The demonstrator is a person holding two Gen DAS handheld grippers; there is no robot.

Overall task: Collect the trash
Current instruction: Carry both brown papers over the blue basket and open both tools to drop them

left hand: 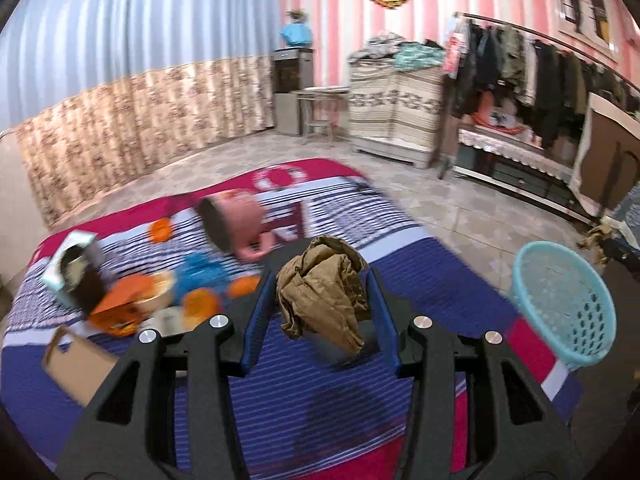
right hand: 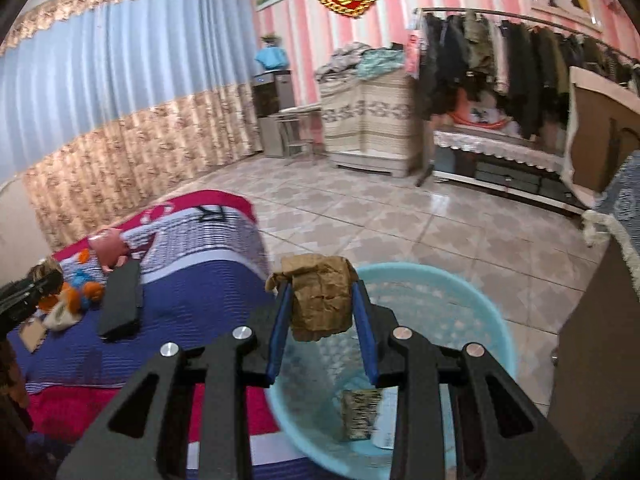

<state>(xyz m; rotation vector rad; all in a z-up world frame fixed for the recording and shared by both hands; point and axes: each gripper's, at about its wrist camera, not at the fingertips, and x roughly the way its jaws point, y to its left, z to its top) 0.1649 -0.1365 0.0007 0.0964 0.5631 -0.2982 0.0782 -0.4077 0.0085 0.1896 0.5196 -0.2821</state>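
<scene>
My left gripper (left hand: 320, 280) is shut on a crumpled brown paper wad (left hand: 322, 292), held above the striped blanket (left hand: 420, 264). The light blue perforated basket (left hand: 564, 304) stands on the floor to its right. In the right wrist view my right gripper (right hand: 320, 292) is shut on a flatter piece of brown paper (right hand: 320, 300), hanging over the same blue basket (right hand: 480, 304). A small printed packet (right hand: 360, 414) lies in the bottom of the basket. The left gripper (right hand: 28, 292) shows at the far left edge of that view.
On the blanket lie a pink toy (left hand: 240, 224), orange and blue toys (left hand: 200, 284), a small carton (left hand: 74, 272), a cardboard piece (left hand: 78, 364) and a black flat object (right hand: 122, 304). Tiled floor (right hand: 400, 216), a clothes rack (right hand: 500, 60) and a covered cabinet (right hand: 368, 120) stand beyond.
</scene>
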